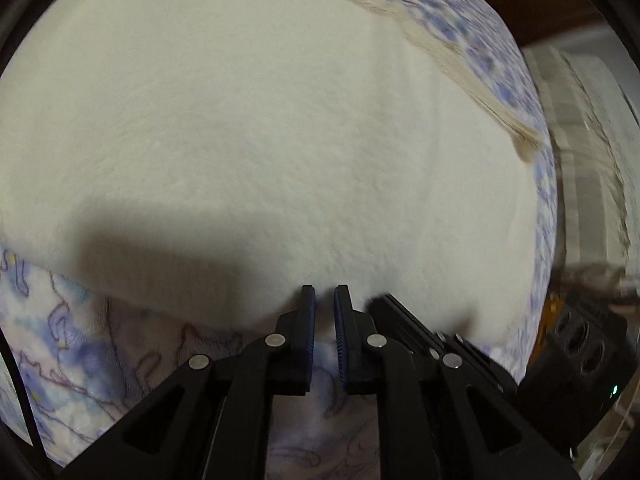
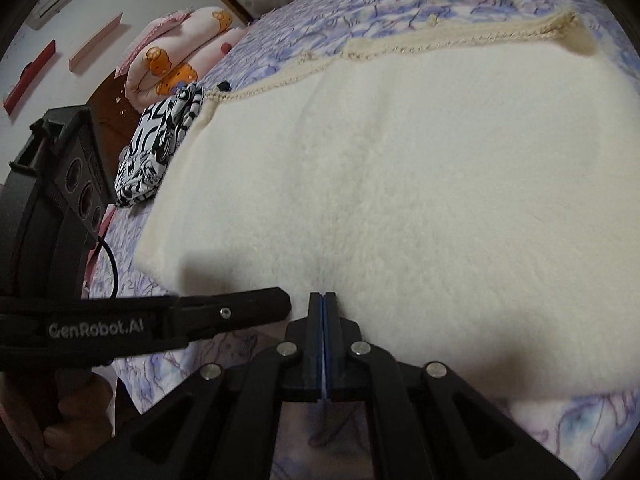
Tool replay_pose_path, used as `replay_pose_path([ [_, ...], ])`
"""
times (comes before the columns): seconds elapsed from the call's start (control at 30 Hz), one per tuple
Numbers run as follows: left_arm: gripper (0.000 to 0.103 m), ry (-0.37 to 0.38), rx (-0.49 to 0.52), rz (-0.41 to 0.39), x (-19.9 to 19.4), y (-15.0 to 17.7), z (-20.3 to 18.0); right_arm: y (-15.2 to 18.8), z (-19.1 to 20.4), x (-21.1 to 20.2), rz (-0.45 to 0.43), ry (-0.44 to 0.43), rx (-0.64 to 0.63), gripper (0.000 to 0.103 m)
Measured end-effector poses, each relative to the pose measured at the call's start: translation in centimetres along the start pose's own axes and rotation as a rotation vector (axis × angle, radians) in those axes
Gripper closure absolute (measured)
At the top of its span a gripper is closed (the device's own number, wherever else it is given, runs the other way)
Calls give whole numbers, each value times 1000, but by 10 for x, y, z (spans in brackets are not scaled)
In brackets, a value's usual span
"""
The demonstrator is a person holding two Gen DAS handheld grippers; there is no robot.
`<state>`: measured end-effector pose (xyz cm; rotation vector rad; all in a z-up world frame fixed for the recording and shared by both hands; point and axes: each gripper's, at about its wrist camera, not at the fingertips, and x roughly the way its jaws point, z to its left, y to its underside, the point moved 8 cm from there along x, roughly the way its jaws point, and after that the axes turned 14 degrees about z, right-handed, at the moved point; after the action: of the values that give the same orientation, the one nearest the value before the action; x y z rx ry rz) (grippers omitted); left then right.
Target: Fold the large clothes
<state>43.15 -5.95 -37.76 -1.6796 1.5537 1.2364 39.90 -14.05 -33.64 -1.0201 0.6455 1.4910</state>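
Observation:
A large cream fleece garment [image 1: 280, 140] [image 2: 400, 180] lies flat on a blue and purple patterned bedspread [image 1: 80, 340] [image 2: 360, 4]. A knitted beige trim [image 2: 440, 46] [image 1: 460, 64] runs along its far edge. My left gripper [image 1: 325, 294] points down at the garment's near edge, its jaws a narrow gap apart with nothing visibly pinched. In the right wrist view, one of its fingers [image 2: 240, 306] lies along that edge. My right gripper [image 2: 324, 296] is shut, pads together, tips touching the same near edge just to the right.
A black and white patterned cloth [image 2: 160, 148] sits folded at the garment's left corner. Pink quilts with bear prints [image 2: 180, 56] are stacked behind it by the wall. A hand [image 2: 72, 420] holds the left gripper. Checked fabric [image 1: 580, 140] lies beyond the bed's right side.

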Motion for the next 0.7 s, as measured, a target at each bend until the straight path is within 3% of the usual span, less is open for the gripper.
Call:
replay_pose_path([
  [0.13, 100, -2, -85, -27, 3, -10, 16, 0, -18, 6, 29, -54, 17, 103],
  [0.23, 102, 106, -143, -5, 2, -13, 33, 4, -36, 0, 32, -92, 37, 103],
  [0.3, 102, 112, -138, -1, -3, -16, 43, 8, -47, -8, 16, -69, 40, 103],
  [0.5, 102, -43, -128, -69, -39, -31, 83, 25, -88, -36, -25, -24, 138, 103],
  [0.63, 102, -78, -154, -76, -60, -40, 117, 38, -115, -57, -50, 131, 196, 103],
  [0.7, 102, -152, -122, -81, -69, -45, 132, 47, -138, -71, -83, 162, 285, 103],
])
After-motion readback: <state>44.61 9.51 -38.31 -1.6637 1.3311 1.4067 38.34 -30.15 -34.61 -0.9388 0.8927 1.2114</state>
